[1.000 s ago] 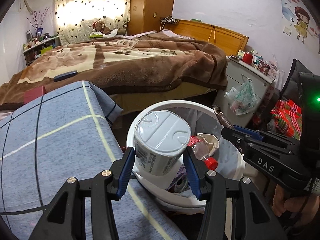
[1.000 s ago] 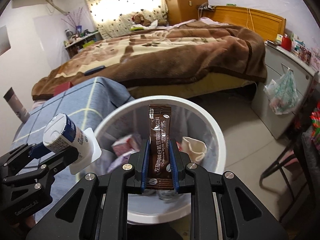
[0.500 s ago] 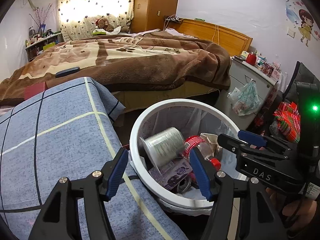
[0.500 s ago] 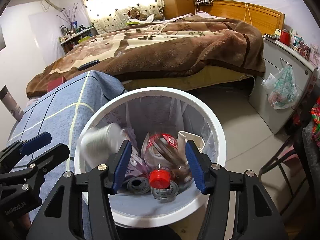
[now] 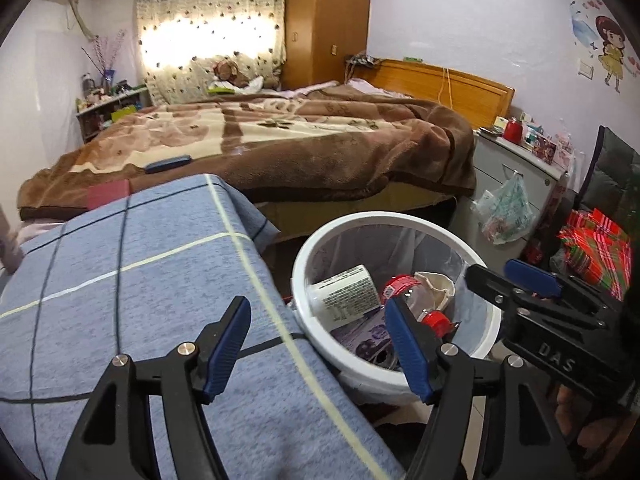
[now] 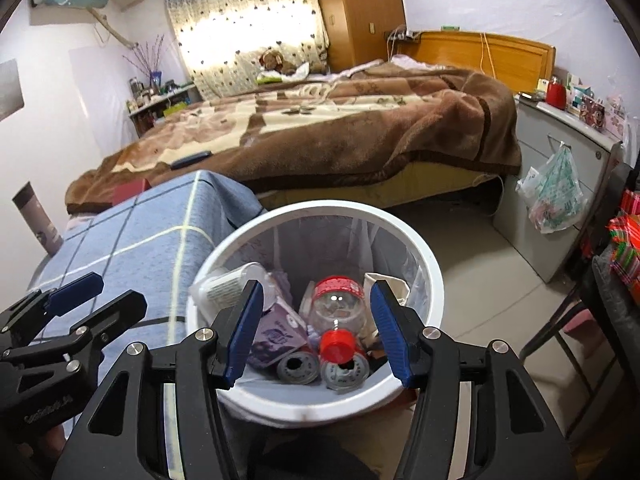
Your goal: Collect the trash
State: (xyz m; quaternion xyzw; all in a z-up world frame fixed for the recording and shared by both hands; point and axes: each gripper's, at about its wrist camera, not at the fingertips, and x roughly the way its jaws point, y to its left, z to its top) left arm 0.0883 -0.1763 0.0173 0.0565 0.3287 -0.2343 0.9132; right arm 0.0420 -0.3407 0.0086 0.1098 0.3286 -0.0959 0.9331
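Observation:
A white trash bin with a clear liner stands on the floor beside a blue plaid-covered surface. Inside lie a white labelled cup, a clear bottle with a red cap, a purple wrapper, two cans and a beige crumpled piece. My left gripper is open and empty, over the edge between the blue surface and the bin. My right gripper is open and empty, above the bin's near side.
A bed with a brown blanket lies behind. A grey cabinet with a hanging plastic bag stands right. A chair with red plaid cloth is at the far right. Bare floor lies between bin and cabinet.
My left gripper let go of the white cup and my right gripper let go of the brown sachet; both fell into the bin. Both grippers opened and drew back and up.

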